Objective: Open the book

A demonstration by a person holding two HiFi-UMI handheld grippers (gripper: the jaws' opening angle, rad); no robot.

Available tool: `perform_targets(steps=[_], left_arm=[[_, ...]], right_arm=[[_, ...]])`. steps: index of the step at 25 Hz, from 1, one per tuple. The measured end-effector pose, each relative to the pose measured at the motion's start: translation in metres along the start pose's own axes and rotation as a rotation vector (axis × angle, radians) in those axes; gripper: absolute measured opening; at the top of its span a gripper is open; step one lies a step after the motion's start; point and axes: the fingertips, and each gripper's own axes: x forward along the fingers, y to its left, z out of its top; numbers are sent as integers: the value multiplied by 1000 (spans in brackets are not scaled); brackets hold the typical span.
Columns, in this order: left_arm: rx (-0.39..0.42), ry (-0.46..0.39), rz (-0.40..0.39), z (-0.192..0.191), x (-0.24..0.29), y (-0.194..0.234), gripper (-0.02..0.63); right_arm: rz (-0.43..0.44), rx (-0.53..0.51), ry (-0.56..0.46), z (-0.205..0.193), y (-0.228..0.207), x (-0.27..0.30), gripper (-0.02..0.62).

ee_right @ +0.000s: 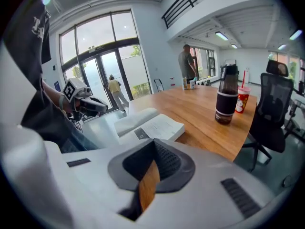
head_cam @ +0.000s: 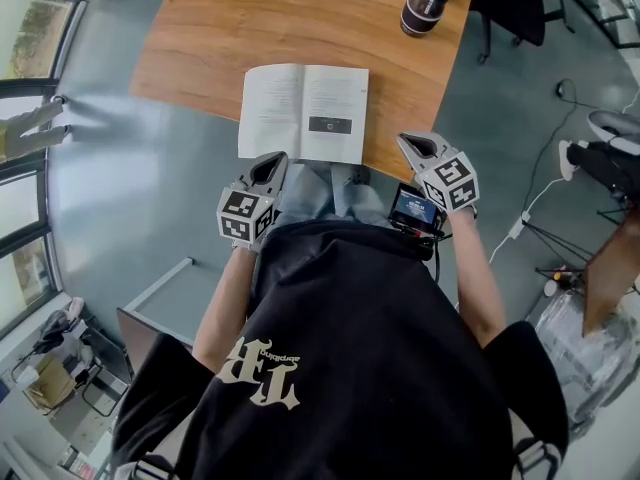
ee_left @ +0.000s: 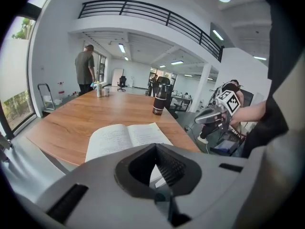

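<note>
Left gripper and right gripper closed near open book, print unreadable

Bright open office with a long wooden table
The floor is smooth and grey and the walls are white; tall glass doors give daylight, a black railing runs along the upper level, ceiling lights are on, a black office chair stands beside the table

Wooden table: one book, open flat, overhanging the near edge; one dark bottle, upright, far right; red cup just beside it.
</note>
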Motion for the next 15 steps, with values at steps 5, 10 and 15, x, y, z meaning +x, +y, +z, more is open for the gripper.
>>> perform_targets(steps=[5, 10, 15], left_arm=[[-37, 5, -23, -2, -15, -20, 6], [-11, 7, -34, 1, -31, -19, 6], [-17, 0, -49, -6, -45, -10, 6]], right_arm=[[-26, 37, -34, -5, 17, -26, -12], [-44, 82, -72, -10, 43, -42, -12], [-24, 88, -79, -10, 71, -38, -12]])
